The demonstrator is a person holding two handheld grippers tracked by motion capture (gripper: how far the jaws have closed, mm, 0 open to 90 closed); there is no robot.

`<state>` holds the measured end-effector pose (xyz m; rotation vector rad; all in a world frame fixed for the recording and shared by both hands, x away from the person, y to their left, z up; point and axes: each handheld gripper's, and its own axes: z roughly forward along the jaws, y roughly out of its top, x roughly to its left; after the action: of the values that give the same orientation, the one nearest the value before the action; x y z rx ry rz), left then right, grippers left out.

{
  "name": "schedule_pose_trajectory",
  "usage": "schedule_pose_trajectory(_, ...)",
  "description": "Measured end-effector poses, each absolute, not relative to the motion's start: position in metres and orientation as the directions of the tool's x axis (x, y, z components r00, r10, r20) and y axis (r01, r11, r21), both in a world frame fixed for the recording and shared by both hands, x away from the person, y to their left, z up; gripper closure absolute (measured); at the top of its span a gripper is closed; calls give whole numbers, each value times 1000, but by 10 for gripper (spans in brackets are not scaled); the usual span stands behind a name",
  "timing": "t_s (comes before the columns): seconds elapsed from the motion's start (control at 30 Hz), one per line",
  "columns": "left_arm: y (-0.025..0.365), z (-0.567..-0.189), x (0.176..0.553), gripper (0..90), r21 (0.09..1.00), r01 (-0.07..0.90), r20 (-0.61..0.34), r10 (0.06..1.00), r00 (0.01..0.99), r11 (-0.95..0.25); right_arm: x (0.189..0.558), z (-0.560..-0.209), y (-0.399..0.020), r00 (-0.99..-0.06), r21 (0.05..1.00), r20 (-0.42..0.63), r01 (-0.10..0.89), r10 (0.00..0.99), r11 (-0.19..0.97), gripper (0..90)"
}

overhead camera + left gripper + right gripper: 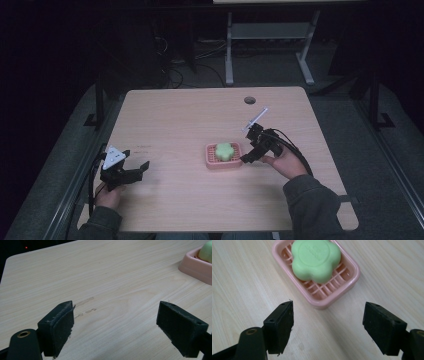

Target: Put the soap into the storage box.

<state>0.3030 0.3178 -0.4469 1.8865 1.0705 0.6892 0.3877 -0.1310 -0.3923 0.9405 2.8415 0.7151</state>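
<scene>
right tongs [248, 156] held wide apart, gripping nothing, hovering just beside the near right corner of the pink soap dish [224, 157]. in the right gripper view, dish [322, 293] seen straight ahead of those tongs [328, 325], its nearest corner lying between and just beyond the two black pads [280, 326], not touching either. green flower-shaped soap [225, 151] resting inside the dish on its slotted grid, toward the end farther from the right tongs; same soap [315, 260] clear in the right gripper view, faint embossed lettering on top, too blurred to read. dish flat on the pale wooden desk [200, 115].

left tongs [135, 170] also spread wide, empty, well apart from the dish, low over bare desk near its front left edge, grey three-cornered plate [114, 157] on top. in the left gripper view, bare wood grain and a few faint smudges [86, 306] lying between and ahead of those tongs [116, 325]; a corner of the dish [195, 266] and a sliver of the soap [206, 251] far off to their upper right.

left hand [107, 195] and right hand [285, 165] behind their tongs, dark sleeves [312, 207] entering from the near edge. small dark round hole [249, 100] in the desk well beyond the right tongs.
</scene>
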Motion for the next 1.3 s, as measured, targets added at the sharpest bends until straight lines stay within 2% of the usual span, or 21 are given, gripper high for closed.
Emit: schedule_pose_trajectory(1.3,316,-448,303,140,861,417,58,872,487,-290,349,-410,-178,-777,438,100,595,621,674,247)
